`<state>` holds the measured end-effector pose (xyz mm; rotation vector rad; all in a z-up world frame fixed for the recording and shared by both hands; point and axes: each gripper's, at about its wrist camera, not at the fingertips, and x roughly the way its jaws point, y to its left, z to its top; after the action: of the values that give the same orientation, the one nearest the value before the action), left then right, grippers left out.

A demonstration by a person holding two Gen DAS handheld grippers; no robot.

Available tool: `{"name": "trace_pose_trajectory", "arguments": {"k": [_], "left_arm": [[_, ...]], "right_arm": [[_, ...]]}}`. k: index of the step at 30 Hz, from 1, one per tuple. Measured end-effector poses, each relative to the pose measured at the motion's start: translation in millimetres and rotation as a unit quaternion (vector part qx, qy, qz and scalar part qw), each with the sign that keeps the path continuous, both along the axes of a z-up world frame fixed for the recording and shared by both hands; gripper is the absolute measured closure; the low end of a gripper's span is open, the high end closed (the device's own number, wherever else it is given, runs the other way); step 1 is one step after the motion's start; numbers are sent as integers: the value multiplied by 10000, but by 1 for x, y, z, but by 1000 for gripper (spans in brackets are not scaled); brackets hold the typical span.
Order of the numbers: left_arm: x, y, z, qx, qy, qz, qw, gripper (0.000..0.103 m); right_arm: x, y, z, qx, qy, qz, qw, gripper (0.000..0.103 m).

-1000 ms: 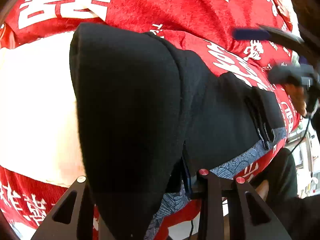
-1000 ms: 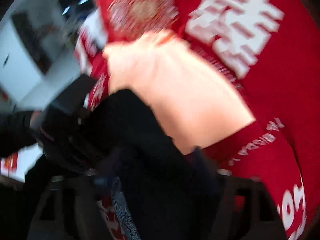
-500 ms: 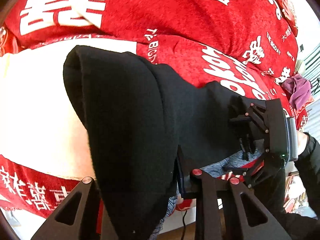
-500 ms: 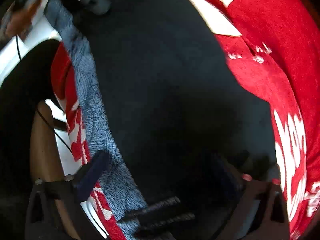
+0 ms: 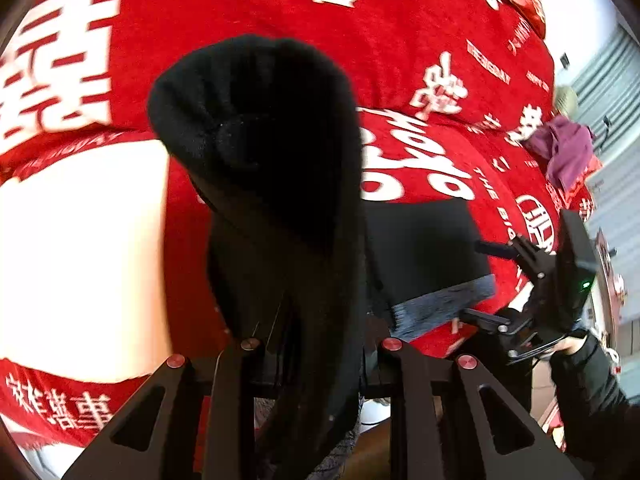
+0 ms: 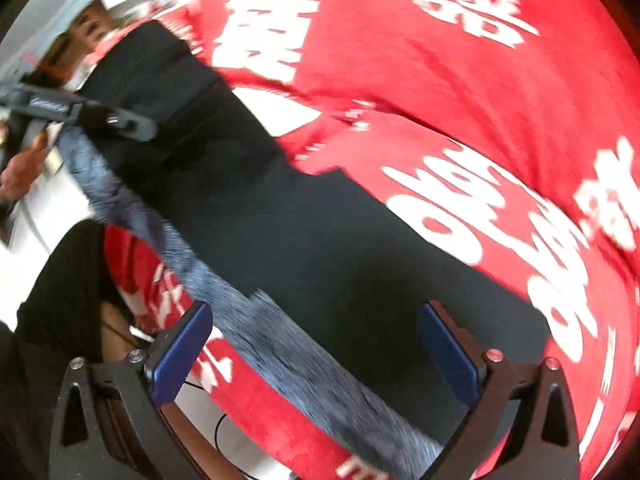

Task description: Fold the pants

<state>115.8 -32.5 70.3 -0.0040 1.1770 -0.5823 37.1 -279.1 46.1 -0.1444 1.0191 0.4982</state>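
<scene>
Now the left gripper is pinched tight on a bunched fold of the black pants, lifting it off the red blanket. At about three o'clock of it, the right gripper hangs spread wide over the flat stretch of pants, its blue pads gripping nothing. It looks like the fold-over is under way. Next, I'd guess, the right one must drop and close on the cloth near the grey hem.
</scene>
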Motion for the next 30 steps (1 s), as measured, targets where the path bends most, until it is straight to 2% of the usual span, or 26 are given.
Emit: {"name": "trace_pose_trajectory", "arguments": {"k": [4,10,12,14,16,20,25,26,28,30], "left_arm": [[5,-53,1,122,125,-246,9995,78],[7,-131,18,225,298,-543,9978,78],[6,-157,18,423,334,-610,9967,78],[5,-181,7,603,449,-674,9949,78],[5,-210,-18,817,651,-751,9917,78],[-6,-266,-57,1360,692,-1037,9828,78],[-18,-297,-74,1772,629,-1210,9747,78],[-19,-303,-76,1783,646,-1182,9747,76],[-14,-301,-88,1721,780,-1217,9744,63],[-11,-301,-87,1290,992,-1161,9798,28]], "right_arm": [[-11,-37,-10,404,112,-681,9968,0],[-27,-75,-9,720,-40,-1101,9913,0],[-32,-91,-7,829,-81,-1263,9885,0],[-37,-106,-9,927,-103,-1399,9858,0],[-44,-122,-12,1052,-81,-1577,9818,0],[-52,-146,-26,1227,37,-1876,9745,0],[-65,-163,-31,1398,55,-2082,9680,0],[-66,-165,-31,1409,54,-2108,9673,0],[-67,-168,-33,1441,60,-2145,9660,0],[-67,-170,-35,1425,100,-2191,9652,0]]}}
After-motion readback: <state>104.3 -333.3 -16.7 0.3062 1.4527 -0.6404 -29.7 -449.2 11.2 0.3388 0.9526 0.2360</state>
